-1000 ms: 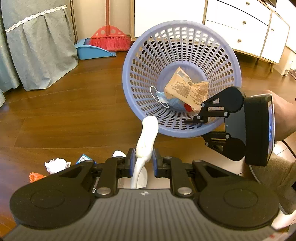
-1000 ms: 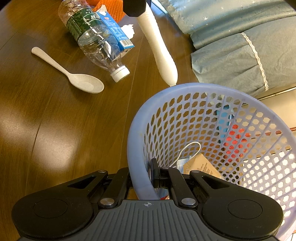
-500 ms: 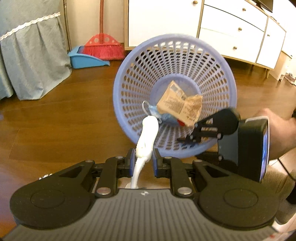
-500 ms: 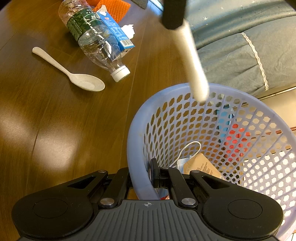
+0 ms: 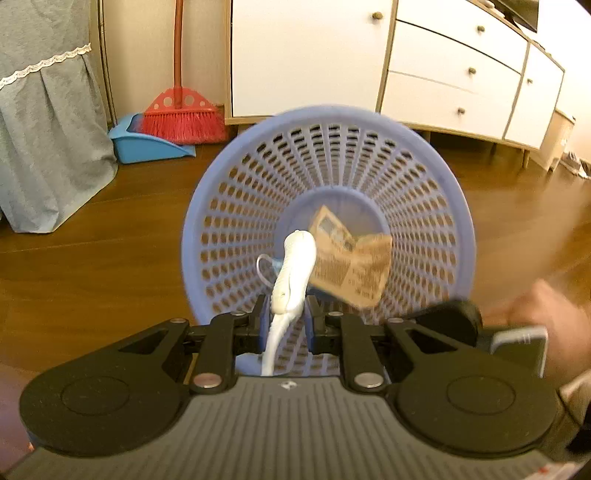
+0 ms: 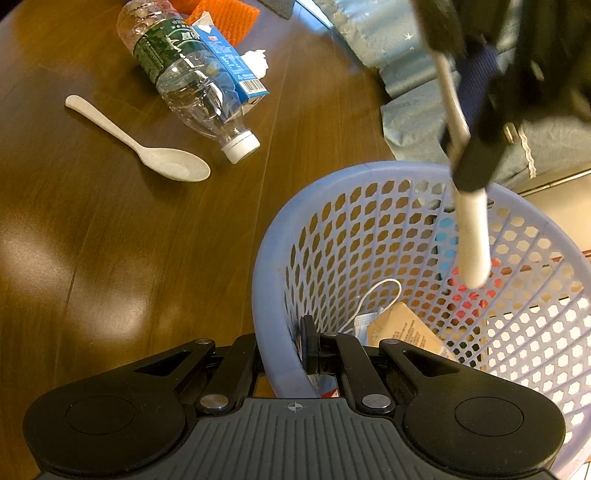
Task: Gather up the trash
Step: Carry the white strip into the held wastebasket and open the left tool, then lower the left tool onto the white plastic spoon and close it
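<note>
Over the basket mouth: the left gripper (image 5: 284,325) pinches a white plastic spoon (image 5: 293,273) by its neck, the handle reaching out over the basket's opening.
Left gripper from the right wrist view: blurred at upper right, with the white handle (image 6: 474,236) sticking down past the rim into the basket.
Basket: a lavender perforated plastic basket (image 6: 280,288), tilted so that its mouth faces the left wrist camera.
Right gripper: its fingers (image 6: 286,354) are pressed onto the basket's near rim, one outside the wall and one inside.
Inside the basket: a brown paper packet (image 5: 351,266) and a blue face mask (image 6: 364,321).
Floor trash: a second white spoon (image 6: 147,147), a clear plastic bottle (image 6: 188,77) lying on a blue carton (image 6: 232,66), crumpled white paper (image 6: 256,61), an orange piece (image 6: 221,14).
Background: a red broom (image 5: 181,114) beside a blue dustpan (image 5: 144,146), and a white cabinet (image 5: 306,55).
</note>
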Demonstrator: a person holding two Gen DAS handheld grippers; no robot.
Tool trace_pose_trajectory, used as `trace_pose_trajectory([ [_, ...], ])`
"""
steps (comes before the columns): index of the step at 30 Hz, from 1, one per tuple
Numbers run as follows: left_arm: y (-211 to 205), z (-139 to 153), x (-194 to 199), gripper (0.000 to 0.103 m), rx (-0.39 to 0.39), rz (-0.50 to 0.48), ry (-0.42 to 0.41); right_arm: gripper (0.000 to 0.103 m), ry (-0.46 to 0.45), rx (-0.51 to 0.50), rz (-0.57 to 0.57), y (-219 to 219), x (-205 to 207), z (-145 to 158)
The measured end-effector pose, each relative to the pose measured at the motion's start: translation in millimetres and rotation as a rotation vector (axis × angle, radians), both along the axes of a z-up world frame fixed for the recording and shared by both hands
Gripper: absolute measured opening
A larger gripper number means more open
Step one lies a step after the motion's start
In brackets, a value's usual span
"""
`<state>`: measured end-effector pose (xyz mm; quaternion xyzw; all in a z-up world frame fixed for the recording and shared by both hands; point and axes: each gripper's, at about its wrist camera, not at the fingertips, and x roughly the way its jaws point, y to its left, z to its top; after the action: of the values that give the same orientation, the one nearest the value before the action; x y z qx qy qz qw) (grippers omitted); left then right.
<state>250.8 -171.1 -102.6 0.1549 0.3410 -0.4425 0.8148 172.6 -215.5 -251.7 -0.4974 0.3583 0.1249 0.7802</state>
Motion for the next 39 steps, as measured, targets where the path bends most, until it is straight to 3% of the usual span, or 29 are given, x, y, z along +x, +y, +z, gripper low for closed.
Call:
trace_pose_trajectory([
  [8, -35, -4, 13, 0.017, -0.061, -0.039, -0.018, 0.001, 0.001, 0.012, -0.005, -2, 1, 0],
  [9, -37, -4, 15, 0.028, -0.076, -0.035, -0.017, 0.001, 0.001, 0.012, -0.006, -2, 1, -1],
  [10, -37, -3, 17, 0.032, -0.080, -0.027, -0.016, 0.001, 0.001, 0.013, -0.007, -2, 1, 0],
  [12, -32, -1, 21, 0.032, -0.090, -0.002, -0.017, 0.001, 0.001, 0.015, -0.007, -3, 1, 1],
  [15, -12, 2, 24, 0.032, -0.082, 0.040, -0.015, 0.002, 0.006, 0.019, -0.011, -4, 1, 1],
  [21, 49, -8, 24, 0.032, 0.006, 0.121, 0.012, 0.002, 0.001, 0.023, -0.017, -4, 3, 4],
  [30, 142, -32, -14, 0.032, 0.132, 0.193, 0.067, 0.002, 0.007, 0.012, -0.013, -3, 3, 1],
  [35, 166, -51, -31, 0.033, 0.146, 0.235, 0.105, 0.002, 0.007, 0.007, -0.014, -2, 2, 2],
  [39, 171, -67, -43, 0.033, 0.170, 0.207, 0.112, 0.002, 0.008, 0.000, -0.010, -2, 1, 0],
])
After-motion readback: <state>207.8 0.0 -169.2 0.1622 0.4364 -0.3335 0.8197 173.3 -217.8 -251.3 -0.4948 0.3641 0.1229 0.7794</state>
